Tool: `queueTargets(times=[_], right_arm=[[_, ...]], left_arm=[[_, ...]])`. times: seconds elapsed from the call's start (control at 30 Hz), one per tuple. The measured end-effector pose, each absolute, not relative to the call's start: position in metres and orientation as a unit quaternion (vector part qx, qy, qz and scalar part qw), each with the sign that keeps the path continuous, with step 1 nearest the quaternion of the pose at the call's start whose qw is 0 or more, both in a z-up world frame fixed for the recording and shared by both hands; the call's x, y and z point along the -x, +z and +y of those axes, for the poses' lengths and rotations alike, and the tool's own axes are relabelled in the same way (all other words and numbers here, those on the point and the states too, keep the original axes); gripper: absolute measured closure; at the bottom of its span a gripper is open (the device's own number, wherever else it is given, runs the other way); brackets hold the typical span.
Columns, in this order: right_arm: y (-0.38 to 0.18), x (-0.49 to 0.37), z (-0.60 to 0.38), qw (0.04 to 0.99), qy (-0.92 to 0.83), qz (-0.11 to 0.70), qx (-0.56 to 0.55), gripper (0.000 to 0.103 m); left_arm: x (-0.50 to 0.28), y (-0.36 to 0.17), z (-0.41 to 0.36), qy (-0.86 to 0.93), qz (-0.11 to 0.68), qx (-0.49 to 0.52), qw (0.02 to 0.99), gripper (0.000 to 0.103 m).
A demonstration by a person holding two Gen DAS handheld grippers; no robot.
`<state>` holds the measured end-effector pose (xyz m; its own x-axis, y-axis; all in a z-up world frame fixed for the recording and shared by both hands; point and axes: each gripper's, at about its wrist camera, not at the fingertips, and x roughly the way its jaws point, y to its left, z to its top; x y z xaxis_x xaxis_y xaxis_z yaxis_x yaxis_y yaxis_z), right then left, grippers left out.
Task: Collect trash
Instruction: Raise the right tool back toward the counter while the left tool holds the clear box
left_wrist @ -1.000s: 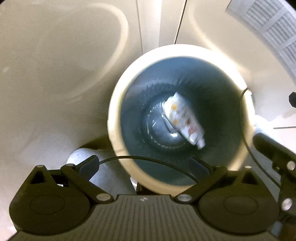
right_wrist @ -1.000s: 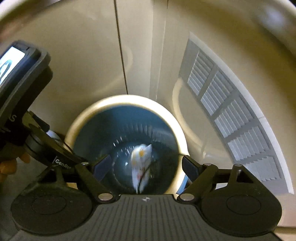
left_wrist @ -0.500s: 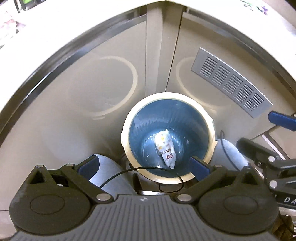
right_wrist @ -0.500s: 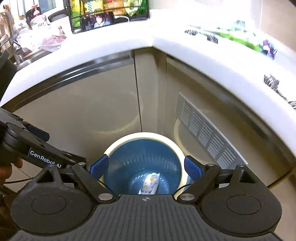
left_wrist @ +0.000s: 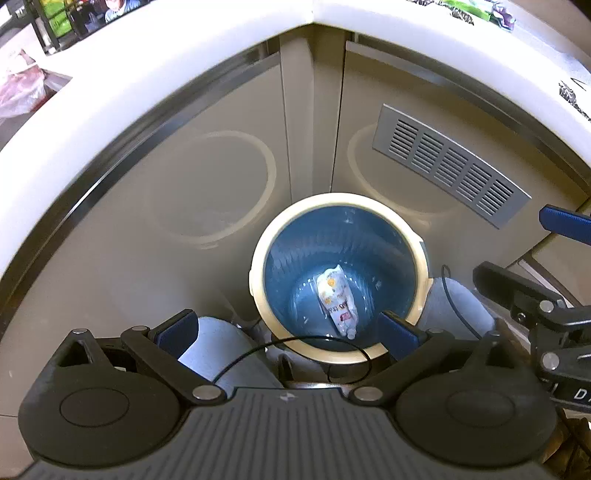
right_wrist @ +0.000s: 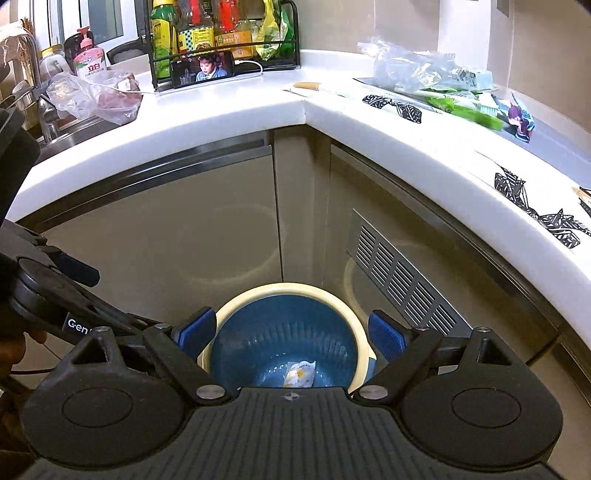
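A round bin with a cream rim point(left_wrist: 256, 273) and a blue inside stands on the floor in the corner of the cabinets. A crumpled white and orange wrapper point(left_wrist: 336, 295) lies at its bottom, and the right wrist view shows it too point(right_wrist: 299, 371). My left gripper point(left_wrist: 288, 330) hangs open above the bin's near edge with nothing between its blue pads. My right gripper point(right_wrist: 291, 331) is also open and holds nothing, above the bin rim point(right_wrist: 284, 288). The right one's blue-padded finger point(left_wrist: 565, 225) shows at the right edge of the left wrist view.
Beige cabinet doors and a grey vent grille point(right_wrist: 402, 291) stand behind the bin. Above runs a white corner countertop point(right_wrist: 229, 110) with a bottle rack point(right_wrist: 221, 33), a lit phone, plastic bags point(right_wrist: 417, 70) and wrappers. A person's grey trouser legs point(left_wrist: 221, 354) flank the bin.
Both grippers have risen away from the bin and tipped upward, so the bin looks smaller and the countertop has come into view. The wrapper lies still at the bottom.
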<state>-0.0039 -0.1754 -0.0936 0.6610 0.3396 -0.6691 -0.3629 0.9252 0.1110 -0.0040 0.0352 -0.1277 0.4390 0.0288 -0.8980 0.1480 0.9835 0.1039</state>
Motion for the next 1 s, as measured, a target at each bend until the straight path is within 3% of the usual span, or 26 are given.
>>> queueTargets(times=[0.57,1.0], right_arm=[[-0.099,-0.004,-0.171,0.898,0.203,0.389,0.013,0.012],[-0.105,-0.024,-0.189,0.878,0.208,0.426,-0.061,0.012]], left_arm=[[0.003,-0.127,0.032,-0.030,0.532,-0.092,0.841,0.000],[-0.006,-0.127,0.032,-0.022,0.542,-0.094,0.835,0.000]])
